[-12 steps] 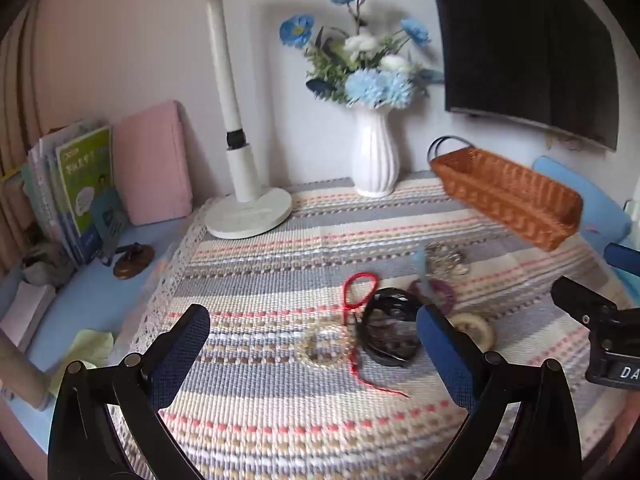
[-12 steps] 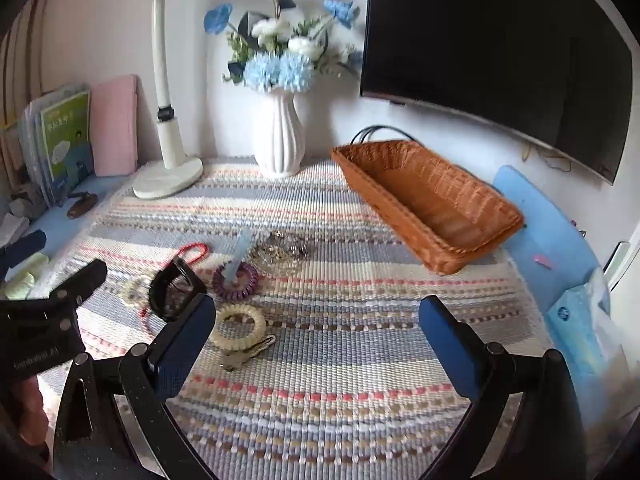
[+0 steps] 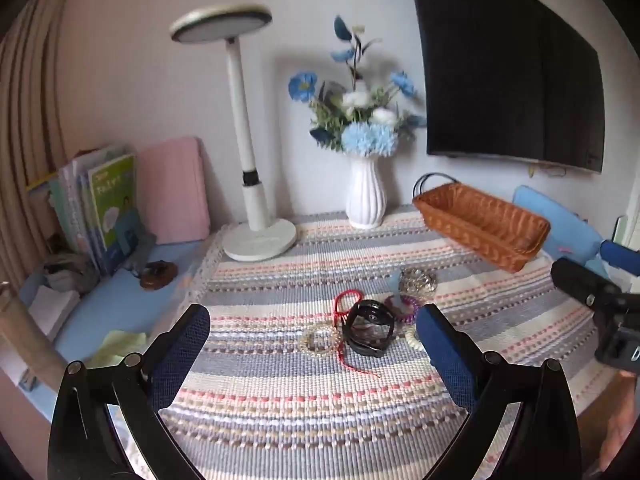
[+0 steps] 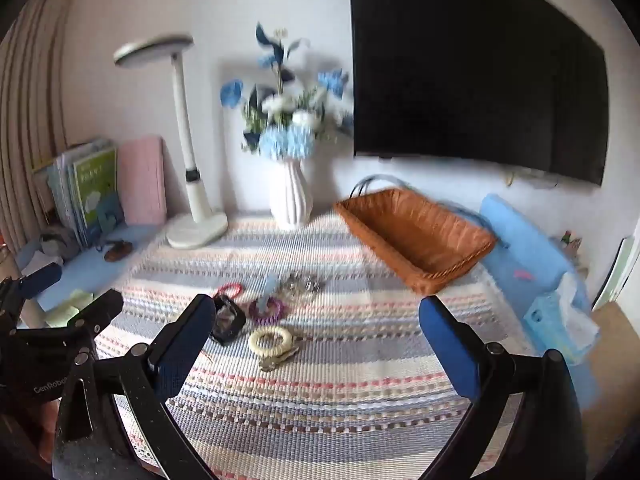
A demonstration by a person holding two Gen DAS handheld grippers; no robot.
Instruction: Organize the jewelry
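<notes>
Both the left gripper (image 3: 312, 344) and the right gripper (image 4: 318, 338) are held above the striped cloth (image 4: 360, 400) with jaws spread wide and nothing between them. The jewelry — a black bangle (image 3: 368, 328), a red cord (image 3: 345, 304), a clear bead bracelet (image 3: 318, 342), a purple coil (image 4: 267, 310), a cream ring (image 4: 271, 340) with keys, and a silver chain heap (image 4: 300, 284) — lies clustered mid-cloth. The wicker basket (image 4: 416, 236), well apart at the back right, is seen empty; by this evidence, sorting is judged not yet begun. Legible writing is limited to "CenRobo" on the left gripper's body; the book covers (image 3: 112, 204) cannot be read.
</notes>
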